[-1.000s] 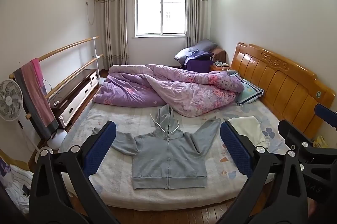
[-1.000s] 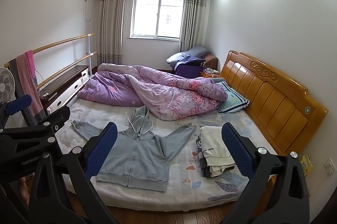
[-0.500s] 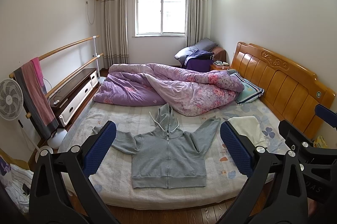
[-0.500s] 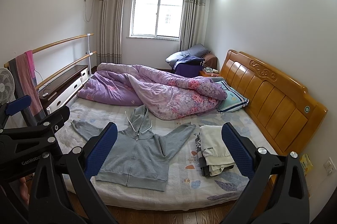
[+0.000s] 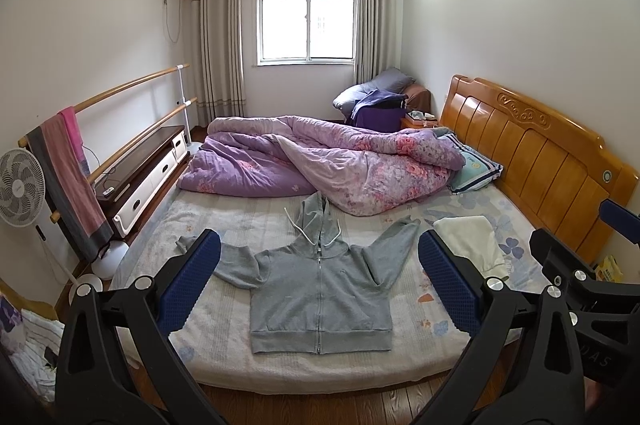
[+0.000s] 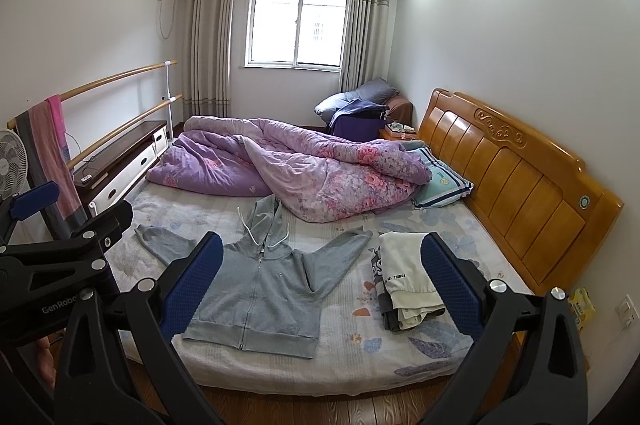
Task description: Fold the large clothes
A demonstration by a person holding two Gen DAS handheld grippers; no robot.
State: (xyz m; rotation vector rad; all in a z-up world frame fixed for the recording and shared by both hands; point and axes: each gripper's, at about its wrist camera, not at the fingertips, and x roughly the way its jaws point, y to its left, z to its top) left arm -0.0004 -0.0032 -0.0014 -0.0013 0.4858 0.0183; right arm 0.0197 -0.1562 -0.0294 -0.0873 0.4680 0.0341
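A grey zip-up hoodie (image 5: 320, 293) lies flat and face up on the bed, sleeves spread, hood toward the quilt; it also shows in the right wrist view (image 6: 260, 289). My left gripper (image 5: 318, 281) is open and empty, held well back from the bed's near edge. My right gripper (image 6: 320, 277) is open and empty, also back from the bed. The right gripper's body shows at the right of the left wrist view (image 5: 580, 273), and the left gripper's body at the left of the right wrist view (image 6: 60, 265).
A stack of folded clothes (image 6: 408, 281) lies right of the hoodie. A purple quilt (image 5: 320, 161) fills the far half of the bed (image 5: 224, 357). A wooden headboard (image 5: 532, 161) is at right; a fan (image 5: 18, 185), towel rail and low cabinet (image 5: 140, 177) at left.
Both cameras have shifted very slightly; the hoodie sits a touch higher in view. Nothing on the bed has moved and both grippers stay open.
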